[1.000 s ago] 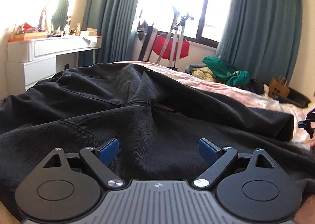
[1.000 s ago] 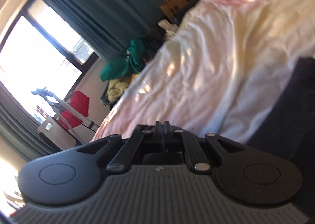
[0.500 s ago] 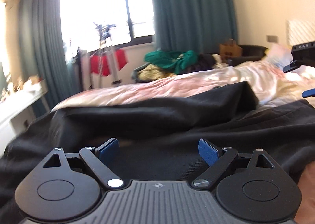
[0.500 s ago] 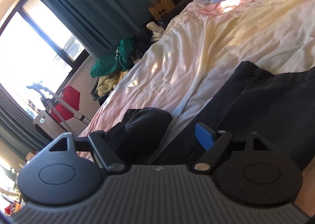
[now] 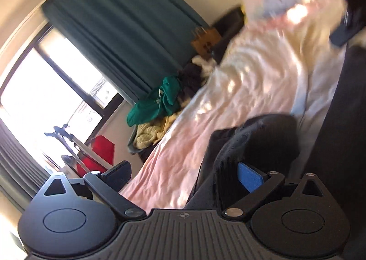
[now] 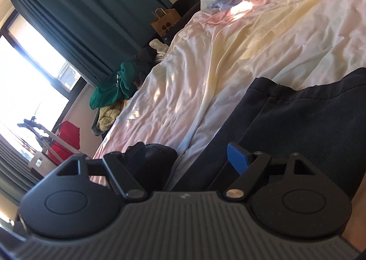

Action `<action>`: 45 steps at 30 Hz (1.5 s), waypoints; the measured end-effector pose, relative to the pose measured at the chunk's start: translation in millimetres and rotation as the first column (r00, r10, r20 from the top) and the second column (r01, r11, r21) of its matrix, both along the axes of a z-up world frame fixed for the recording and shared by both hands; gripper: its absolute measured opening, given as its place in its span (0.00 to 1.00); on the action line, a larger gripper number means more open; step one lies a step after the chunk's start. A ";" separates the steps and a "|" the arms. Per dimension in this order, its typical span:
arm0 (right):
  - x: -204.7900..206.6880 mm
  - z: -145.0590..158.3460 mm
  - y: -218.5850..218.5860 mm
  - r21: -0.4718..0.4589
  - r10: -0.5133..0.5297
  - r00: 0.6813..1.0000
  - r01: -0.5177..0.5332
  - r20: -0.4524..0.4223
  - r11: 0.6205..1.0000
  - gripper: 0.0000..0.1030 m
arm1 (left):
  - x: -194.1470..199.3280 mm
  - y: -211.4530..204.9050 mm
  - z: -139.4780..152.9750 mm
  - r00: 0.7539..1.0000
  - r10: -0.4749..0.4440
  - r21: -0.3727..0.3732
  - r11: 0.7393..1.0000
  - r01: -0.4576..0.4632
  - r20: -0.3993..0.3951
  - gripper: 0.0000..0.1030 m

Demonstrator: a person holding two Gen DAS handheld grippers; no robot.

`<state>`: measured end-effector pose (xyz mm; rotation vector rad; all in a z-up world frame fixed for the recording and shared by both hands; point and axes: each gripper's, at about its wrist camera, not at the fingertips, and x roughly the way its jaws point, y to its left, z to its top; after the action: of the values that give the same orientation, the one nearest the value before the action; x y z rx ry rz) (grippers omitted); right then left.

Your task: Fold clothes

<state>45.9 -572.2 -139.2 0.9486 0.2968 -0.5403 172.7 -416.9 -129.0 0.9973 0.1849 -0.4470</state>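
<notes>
Both grippers' fingers (image 5: 249, 178) (image 6: 238, 161) spread empty; dark trousers (image 6: 308, 122) run off frame, left view blurred.

Window (image 5: 45, 90) glare blown out; left view motion-blurred, perhaps mid-swing; fisheye edges warped

left gripper (image 5: 183, 174) spread wide | black garment (image 5: 247, 145) on bed (image 5: 251, 81)

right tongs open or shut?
Open. The right tongs show a wide gap between the fingers, with only bedsheet and dark trousers beyond; nothing gripped.
</notes>
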 end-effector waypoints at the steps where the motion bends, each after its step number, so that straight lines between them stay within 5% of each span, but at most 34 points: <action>1: -0.7 -2.0 -2.3 0.004 -0.012 1.000 0.012 -0.001 1.000 0.79 | 5.8 -7.3 -8.4 1.000 -0.003 0.034 0.999 0.004 -0.004 0.96; 5: -3.6 -10.1 -11.3 0.021 -0.058 0.998 0.058 -0.006 0.998 0.79 | 28.8 -28.3 -33.2 1.000 0.012 0.121 0.993 -0.009 -0.020 0.84; 7: -1.9 -14.2 -13.6 0.027 -0.061 0.998 0.062 -0.011 0.998 0.79 | 41.8 -35.1 -38.5 0.997 0.028 0.146 0.989 -0.017 -0.078 0.55; 8: -0.1 -16.4 -14.1 0.028 -0.058 0.998 0.058 -0.015 0.998 0.79 | 47.9 -37.7 -40.9 0.993 0.048 0.161 0.987 -0.030 -0.106 0.15; 9: 1.8 -18.3 -14.3 0.026 -0.055 0.998 0.056 -0.025 0.998 0.79 | 53.7 -40.9 -42.7 0.990 0.075 0.168 0.984 -0.054 -0.119 0.00; 17: 9.6 -7.4 0.0 -0.123 -0.035 0.998 0.029 -0.046 0.992 0.79 | 33.0 -52.0 32.2 0.994 -0.078 -0.003 0.997 0.078 -0.080 0.00; 23: 6.8 -13.3 -7.3 -0.030 -0.036 0.999 0.035 -0.033 0.999 0.79 | 29.0 -53.3 58.8 0.979 -0.124 -0.045 0.992 0.119 -0.160 0.01; 26: 4.3 -11.9 -7.4 -0.032 -0.040 0.999 0.039 -0.023 0.999 0.79 | 23.4 -47.2 48.0 0.973 -0.135 -0.010 0.991 0.135 -0.190 0.25; 28: 2.9 -11.8 -7.8 -0.032 -0.047 0.999 0.046 -0.018 0.998 0.79 | 18.5 -41.0 39.6 0.964 -0.175 0.001 0.984 0.179 -0.201 0.77; 30: 2.9 -13.1 -8.5 -0.022 -0.047 0.999 0.046 -0.018 0.999 0.79 | 11.6 -36.5 27.2 0.948 -0.241 0.044 0.966 0.255 -0.207 0.91; 34: 5.1 -14.8 -7.8 -0.018 -0.041 0.999 0.040 -0.019 0.999 0.79 | 15.1 -39.4 -10.7 0.938 -0.246 0.159 0.944 0.289 -0.244 0.91; 38: 9.5 -16.0 -4.3 -0.030 -0.031 0.999 0.030 -0.021 0.999 0.79 | 39.0 -48.9 -49.8 0.971 -0.116 0.272 0.947 0.171 -0.207 0.89; 39: 11.0 -16.7 -3.6 -0.034 -0.030 0.999 0.030 -0.025 0.999 0.79 | 45.8 -51.4 -59.6 0.978 -0.078 0.301 0.944 0.134 -0.191 0.79; 42: 14.2 -19.2 -4.3 -0.039 -0.029 0.999 0.027 -0.037 0.999 0.79 | 52.9 -54.8 -71.6 0.972 -0.007 0.345 0.934 0.089 -0.233 0.20; 45: 12.4 -20.4 -5.7 -0.031 -0.043 0.998 0.042 -0.040 0.999 0.79 | 44.7 -48.8 -39.9 0.962 -0.049 0.271 0.955 0.124 -0.267 0.09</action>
<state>58.4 -577.9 -159.7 0.9168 0.3043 -0.6022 217.5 -465.8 -168.8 1.2325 0.4516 -0.6445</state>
